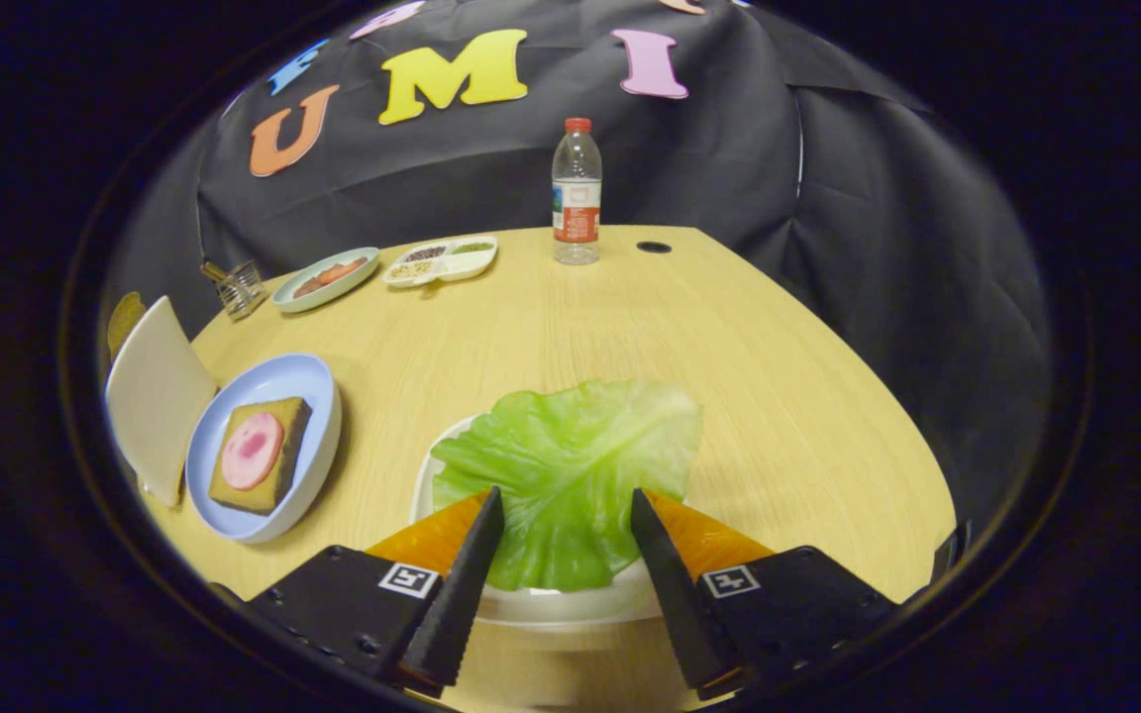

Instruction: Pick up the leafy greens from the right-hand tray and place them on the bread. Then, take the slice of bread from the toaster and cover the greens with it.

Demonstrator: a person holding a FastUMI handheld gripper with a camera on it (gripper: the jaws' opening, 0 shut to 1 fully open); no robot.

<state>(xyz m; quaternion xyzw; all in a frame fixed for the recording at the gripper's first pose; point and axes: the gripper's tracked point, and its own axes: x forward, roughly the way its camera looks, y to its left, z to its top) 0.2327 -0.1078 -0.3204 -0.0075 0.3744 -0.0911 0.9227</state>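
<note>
- Gripper (566, 500): two fingers at 6 o'clock, jaws spread wide apart, pressing on nothing; the tips sit over the near part of the leaf, one on each side of its lower half.
- Broad, crinkled light-green lettuce leaf (570, 465): lies flat between the fingertips and just ahead of them, draped over its tray, with the far edge hanging past the rim onto the worktop towards 1 o'clock.
- White shallow tray (570, 606): under the leaf, its near rim showing between the two fingers.
- Pale blue oval plate (318, 396): at 9 o'clock from the leaf, well apart from it.
- Square slice of brown-crusted bread (278, 470): lies flat on the blue plate, with a round pink slice of meat (252, 451) on top.
- Cream-white flat slab (155, 396): tilted, just beyond the blue plate at 9 o'clock; what it is, I cannot tell.
- Small wire rack (239, 287): at 10 o'clock, near the worktop's far-left edge.
- Pale green oval dish with reddish pieces (325, 279): at 11 o'clock.
- White divided tray of small toppings (442, 260): just beside that dish, towards 12 o'clock.
- Clear plastic bottle with red cap and red label (576, 193): upright at 12 o'clock, far side.
- Light wooden worktop (778, 376): carries all the above; a small dark round hole (654, 247) lies beside the bottle.
</note>
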